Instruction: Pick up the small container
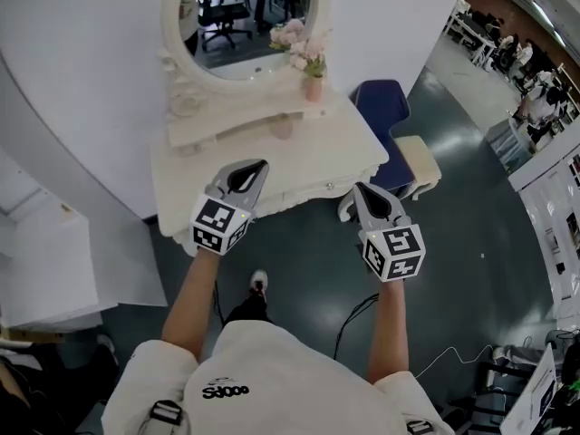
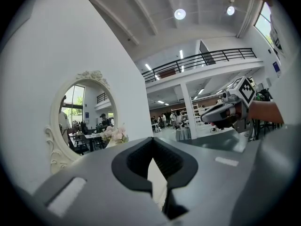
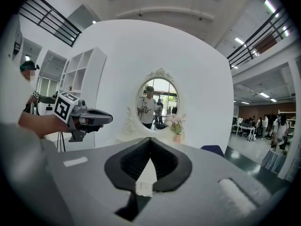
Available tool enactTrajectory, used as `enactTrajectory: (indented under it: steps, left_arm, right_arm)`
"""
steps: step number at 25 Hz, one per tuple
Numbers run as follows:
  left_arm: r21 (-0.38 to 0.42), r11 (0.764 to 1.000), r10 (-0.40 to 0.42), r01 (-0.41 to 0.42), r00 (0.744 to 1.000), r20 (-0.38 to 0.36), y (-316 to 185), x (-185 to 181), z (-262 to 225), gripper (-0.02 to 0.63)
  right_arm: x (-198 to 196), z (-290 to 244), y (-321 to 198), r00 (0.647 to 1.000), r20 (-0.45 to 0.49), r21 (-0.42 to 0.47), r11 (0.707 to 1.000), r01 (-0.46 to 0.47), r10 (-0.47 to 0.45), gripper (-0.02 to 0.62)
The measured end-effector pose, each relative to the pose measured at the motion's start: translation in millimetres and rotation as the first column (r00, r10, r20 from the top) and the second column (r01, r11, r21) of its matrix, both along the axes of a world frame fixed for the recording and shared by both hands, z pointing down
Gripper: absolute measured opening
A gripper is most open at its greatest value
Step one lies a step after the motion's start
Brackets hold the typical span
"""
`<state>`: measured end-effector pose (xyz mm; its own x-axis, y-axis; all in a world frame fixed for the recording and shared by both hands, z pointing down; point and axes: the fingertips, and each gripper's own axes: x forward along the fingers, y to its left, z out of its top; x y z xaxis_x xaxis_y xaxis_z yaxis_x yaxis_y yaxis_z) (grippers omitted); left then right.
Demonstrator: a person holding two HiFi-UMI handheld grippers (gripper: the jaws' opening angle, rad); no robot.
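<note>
A small pinkish container point(image 1: 283, 127) stands on the white dressing table point(image 1: 349, 148), just in front of its raised shelf. A clear glass jar point(image 1: 186, 105) sits on that shelf at the left. My left gripper point(image 1: 261, 165) hovers over the table's front part, shut and empty, a short way from the container. My right gripper point(image 1: 357, 188) is off the table's front right corner, also shut with nothing in it. In the left gripper view the jaws point(image 2: 152, 140) meet at their tips. The right gripper view shows the same point(image 3: 150, 139).
An oval mirror point(image 1: 245, 16) rises behind the table, with pink flowers in a vase point(image 1: 306, 57) at its right. A blue chair point(image 1: 381, 107) and a beige stool point(image 1: 419, 161) stand to the right. A white cabinet point(image 1: 45, 252) is at the left.
</note>
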<state>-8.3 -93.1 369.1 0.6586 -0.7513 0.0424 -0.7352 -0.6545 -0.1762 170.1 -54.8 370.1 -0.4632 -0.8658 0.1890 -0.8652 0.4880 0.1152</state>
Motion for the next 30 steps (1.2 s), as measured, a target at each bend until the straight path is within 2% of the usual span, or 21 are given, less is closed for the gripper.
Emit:
enactTrajectory:
  steps: [7,16,24,30]
  left_arm:
    - [-0.025,0.999,0.027,-0.026,0.999,0.022,-120,-22,-7,0.018]
    - [-0.078,0.997,0.028,-0.025,0.999,0.04,-205,-46,14,0.018]
    - [-0.106,0.994,-0.024,0.028,0.999,0.043,-256,-65,36,0.02]
    - [-0.148,0.981,-0.122,0.127,0.992,0.043,-273,-76,56,0.018]
  right_arm:
    - [-20,-18,-111,0.998,0.039,0.026,0.999,-0.04,0.039,0.003]
    - [-49,0,-204,0.999,0.033,-0.032,0.999,-0.026,0.027,0.005]
    - [-79,22,-264,0.996,0.014,-0.064,0.994,0.088,-0.087,0.095]
    - [-96,48,-308,0.981,0.032,-0.102,0.975,0.195,-0.193,0.144]
